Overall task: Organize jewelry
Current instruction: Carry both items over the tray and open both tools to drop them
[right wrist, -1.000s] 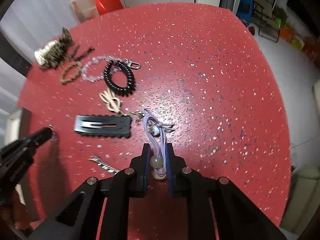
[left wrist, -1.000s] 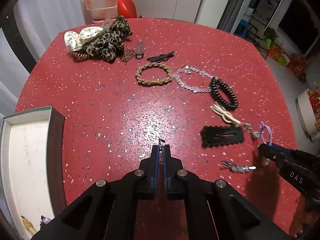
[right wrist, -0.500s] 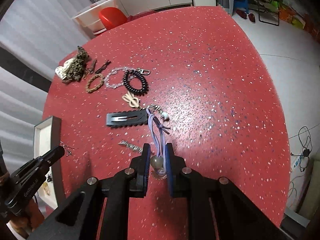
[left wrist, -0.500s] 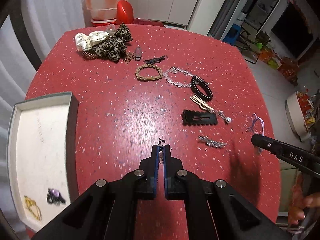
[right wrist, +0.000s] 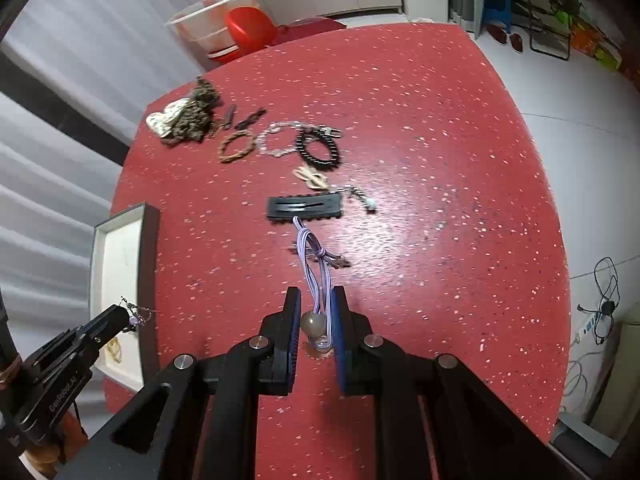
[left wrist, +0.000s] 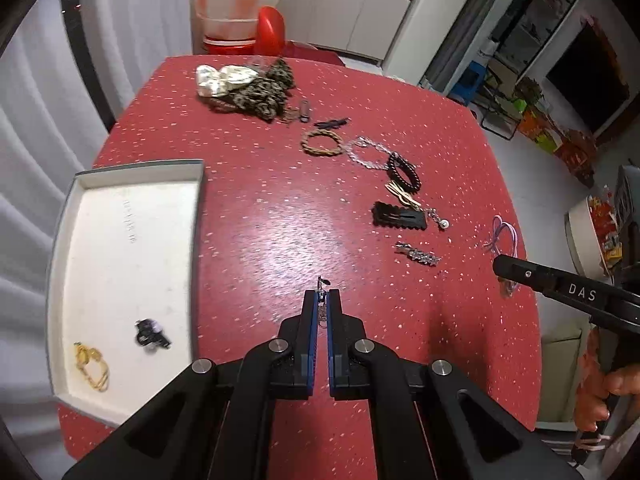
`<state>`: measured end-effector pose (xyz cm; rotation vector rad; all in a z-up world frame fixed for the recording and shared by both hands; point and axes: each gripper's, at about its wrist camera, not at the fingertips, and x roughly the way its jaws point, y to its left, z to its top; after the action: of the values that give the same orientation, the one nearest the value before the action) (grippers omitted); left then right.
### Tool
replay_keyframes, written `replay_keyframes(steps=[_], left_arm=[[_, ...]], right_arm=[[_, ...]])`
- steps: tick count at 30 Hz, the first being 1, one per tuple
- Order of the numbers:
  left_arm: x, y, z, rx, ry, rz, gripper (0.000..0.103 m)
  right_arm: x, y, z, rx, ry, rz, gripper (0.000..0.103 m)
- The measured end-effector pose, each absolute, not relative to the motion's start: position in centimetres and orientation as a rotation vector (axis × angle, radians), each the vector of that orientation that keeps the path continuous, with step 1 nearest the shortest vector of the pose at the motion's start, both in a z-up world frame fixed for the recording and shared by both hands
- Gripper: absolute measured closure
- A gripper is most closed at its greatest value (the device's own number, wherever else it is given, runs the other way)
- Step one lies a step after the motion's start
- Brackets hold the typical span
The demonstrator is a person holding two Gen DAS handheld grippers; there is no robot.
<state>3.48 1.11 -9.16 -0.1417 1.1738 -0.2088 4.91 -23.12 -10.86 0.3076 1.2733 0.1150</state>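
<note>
The left hand-held gripper [left wrist: 322,300] is pressed together on a small earring [left wrist: 322,283]; the right hand-held gripper [right wrist: 316,304] pinches a lilac hair tie [right wrist: 314,272] by its bead. Only the left view shows the tray [left wrist: 60,264] floor at 9 o'clock, with a gold piece [left wrist: 91,366] and a dark piece [left wrist: 151,333]. Only the right view shows the bead. The remaining jewelry runs from 11 to 2 o'clock across the red desk [left wrist: 260,240], whose near middle lies bare. The desk edge curves close at 3 o'clock.

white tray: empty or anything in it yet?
Not empty. The white tray holds a yellow band and a small dark piece near its close end.
</note>
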Motion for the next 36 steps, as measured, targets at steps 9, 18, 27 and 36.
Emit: replay_keyframes(steps=[9,18,27,36], left_arm=[[1.8,6.4,-7.4,-0.186,1.145,-0.125,0.098],[-0.3,12.6,-7.8,-0.242,1.149,-0.012,0.098],[-1.6,17.6,-8.8,-0.294,1.156,0.083,0.098],[1.1,20.6,-8.5,-0.274,1.11,0.101,0.098]], right_arm=[[5.4,-17.5,-9.1,0.261,1.271,0.206,0.087],[5.9,-10.2,-8.1,0.192,1.281,0.337,0.087],[6.4,-2.9,-8.0,0.127,1.302,0.462,0.087],[9.1,2.7,-7.3,0.07,1.27,0.55,0.087]])
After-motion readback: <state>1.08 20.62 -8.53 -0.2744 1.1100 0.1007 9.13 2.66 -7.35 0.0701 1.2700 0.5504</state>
